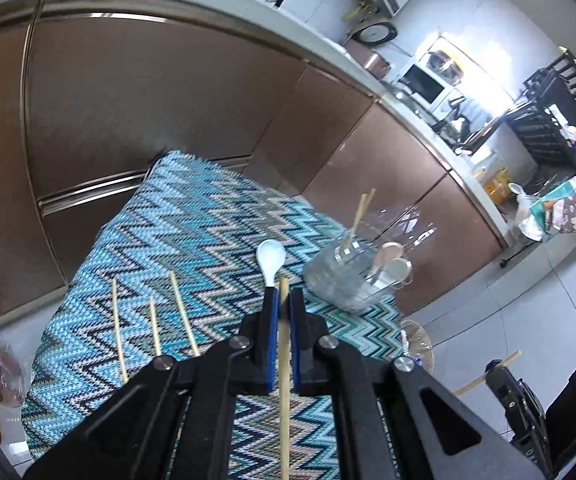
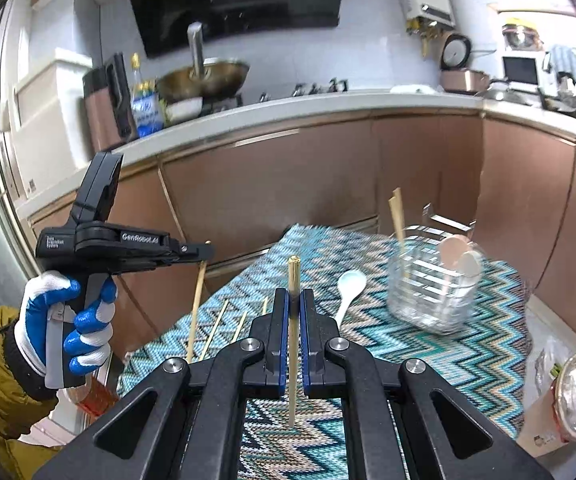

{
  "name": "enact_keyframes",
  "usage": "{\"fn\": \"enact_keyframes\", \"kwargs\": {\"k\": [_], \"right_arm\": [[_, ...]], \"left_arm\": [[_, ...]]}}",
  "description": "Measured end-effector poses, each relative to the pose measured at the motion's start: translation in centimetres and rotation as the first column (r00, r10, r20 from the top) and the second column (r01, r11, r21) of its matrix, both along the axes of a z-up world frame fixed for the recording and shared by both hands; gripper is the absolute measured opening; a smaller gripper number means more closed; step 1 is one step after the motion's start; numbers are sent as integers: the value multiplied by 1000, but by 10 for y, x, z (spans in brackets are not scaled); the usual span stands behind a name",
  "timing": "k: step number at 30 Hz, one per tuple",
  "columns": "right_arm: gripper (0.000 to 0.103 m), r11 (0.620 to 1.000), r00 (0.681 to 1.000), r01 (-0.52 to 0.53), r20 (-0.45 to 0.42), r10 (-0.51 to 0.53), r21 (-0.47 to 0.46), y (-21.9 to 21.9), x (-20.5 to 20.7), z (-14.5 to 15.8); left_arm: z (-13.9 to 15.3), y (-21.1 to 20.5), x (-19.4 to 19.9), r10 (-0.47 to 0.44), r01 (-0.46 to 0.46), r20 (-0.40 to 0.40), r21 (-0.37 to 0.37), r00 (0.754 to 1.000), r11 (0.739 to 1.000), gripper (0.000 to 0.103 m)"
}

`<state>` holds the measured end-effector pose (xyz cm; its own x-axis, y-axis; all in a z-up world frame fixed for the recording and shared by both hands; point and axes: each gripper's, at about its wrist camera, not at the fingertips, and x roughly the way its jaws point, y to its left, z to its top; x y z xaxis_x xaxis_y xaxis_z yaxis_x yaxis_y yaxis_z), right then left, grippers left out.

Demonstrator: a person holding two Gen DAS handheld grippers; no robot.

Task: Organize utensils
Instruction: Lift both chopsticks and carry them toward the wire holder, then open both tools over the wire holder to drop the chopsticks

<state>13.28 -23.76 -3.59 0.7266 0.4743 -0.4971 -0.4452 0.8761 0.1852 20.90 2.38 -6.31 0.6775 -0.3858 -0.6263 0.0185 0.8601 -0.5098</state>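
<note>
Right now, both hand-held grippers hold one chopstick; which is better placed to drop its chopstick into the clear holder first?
Probably the right hand-held gripper. The clear holder lies just ahead to its right, and its chopstick stands upright. The left hand-held gripper is at the table's far side, beyond the white spoon.

Chopsticks, spoon and holder share a cloth-covered table below the kitchen counter

In the right wrist view the clear holder (image 2: pixel 434 280) stands right of centre on the cloth (image 2: pixel 428 360), chopsticks and spoons upright in it; a loose spoon (image 2: pixel 348 290) lies just left of it, three chopsticks (image 2: pixel 223 326) further left. The cabinets (image 2: pixel 288 184) run behind, a wok (image 2: pixel 203 76) on the counter (image 2: pixel 308 106) at upper left.
</note>
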Motion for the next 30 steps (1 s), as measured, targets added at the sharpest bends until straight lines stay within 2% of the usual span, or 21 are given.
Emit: {"fn": "enact_keyframes", "kwargs": {"k": [7,12,17,20,25,30], "right_arm": [[5,995,993,89,75,-93,49,-42,-4,22],[5,988,981,130,137,-140,78,-61,5,38],[5,980,964,151,200,-175,131,-78,27,54],[5,975,947,176,245,-205,135,-83,48,62],[5,971,933,211,273,-235,117,-85,88,57],[5,967,933,235,255,-252,97,-86,127,31]], "left_arm": [[33,-31,10,-34,36,90,-21,995,999,5],[66,-57,31,-39,46,178,-36,983,998,5],[104,-86,60,-7,16,301,-27,954,1000,5],[114,-103,78,19,-10,356,-28,934,1000,4],[117,-130,117,75,-87,434,8,898,996,5],[87,-160,158,101,-151,460,74,882,986,5]]}}
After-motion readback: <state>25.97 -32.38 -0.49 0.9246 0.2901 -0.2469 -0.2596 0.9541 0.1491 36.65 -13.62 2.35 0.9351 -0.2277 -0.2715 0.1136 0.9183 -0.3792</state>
